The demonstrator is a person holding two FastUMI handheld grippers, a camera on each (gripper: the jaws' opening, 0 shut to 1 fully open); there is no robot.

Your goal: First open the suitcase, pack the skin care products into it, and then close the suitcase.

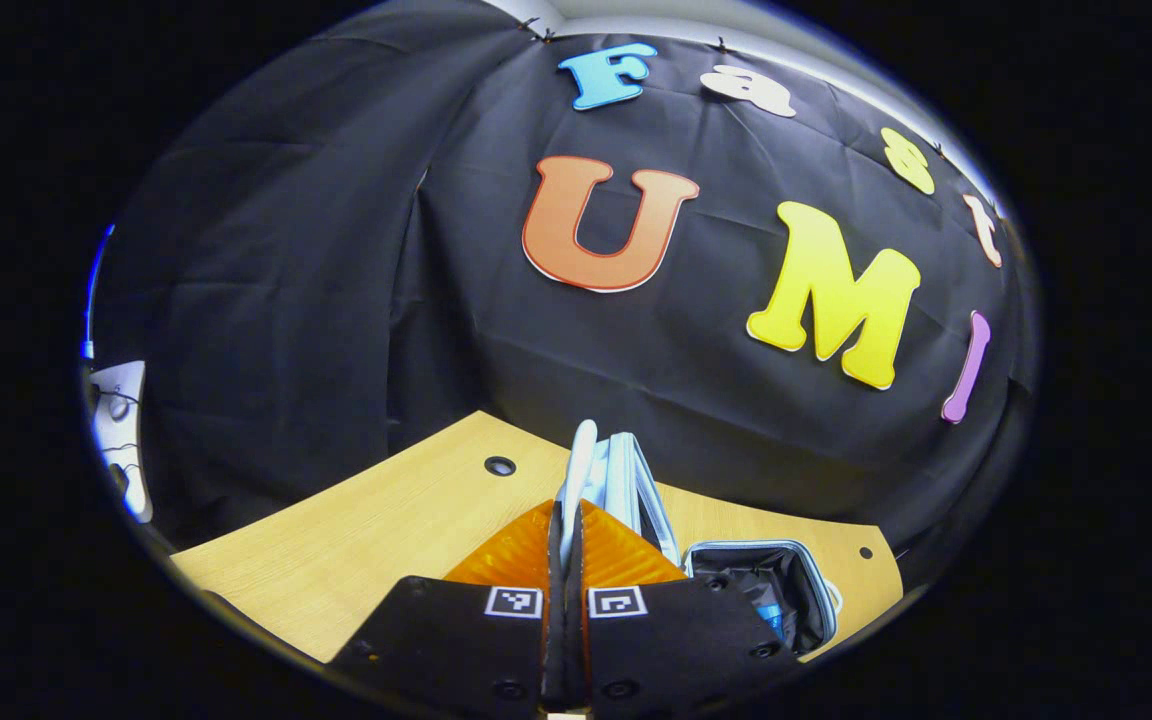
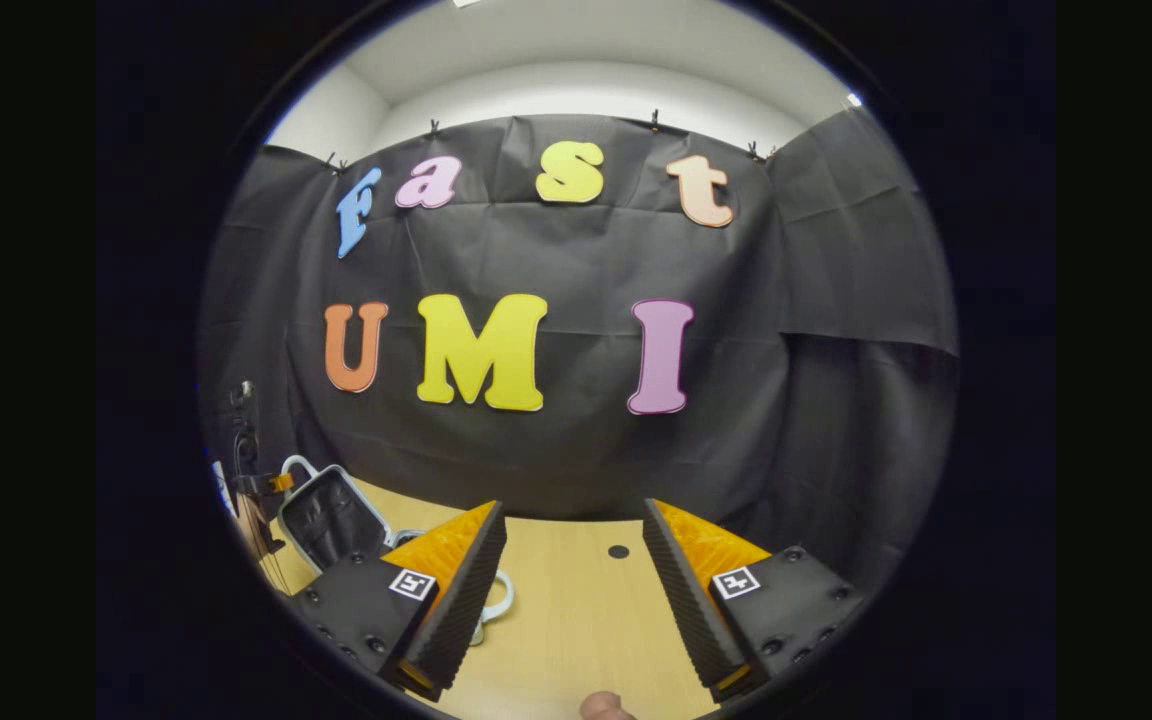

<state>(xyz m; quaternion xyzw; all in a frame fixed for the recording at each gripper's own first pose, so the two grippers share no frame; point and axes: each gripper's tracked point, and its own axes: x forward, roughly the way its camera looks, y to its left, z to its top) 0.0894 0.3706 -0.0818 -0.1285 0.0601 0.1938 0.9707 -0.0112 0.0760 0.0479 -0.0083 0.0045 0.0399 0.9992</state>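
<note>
In the left gripper view my left gripper (image 1: 566, 508) is shut on the edge of the suitcase lid (image 1: 628, 470), a pale blue-white shell that stands upright between the orange fingers. To the right lies the open suitcase base (image 1: 820, 572) with black lining and a blue skin care item (image 1: 772, 612) inside. The right gripper view has my right gripper (image 2: 574, 512) open above the wooden table (image 2: 576, 610), nothing between its fingers. Far left there, the raised lid (image 2: 331, 520) shows its black lining, and the suitcase's pale rim (image 2: 502, 600) peeks out behind the left finger.
The tabletop has a round cable hole (image 1: 499, 465), also visible in the right gripper view as a cable hole (image 2: 618, 551). A white device (image 1: 121, 420) hangs at the far left past the table edge. Black cloth walls close the back.
</note>
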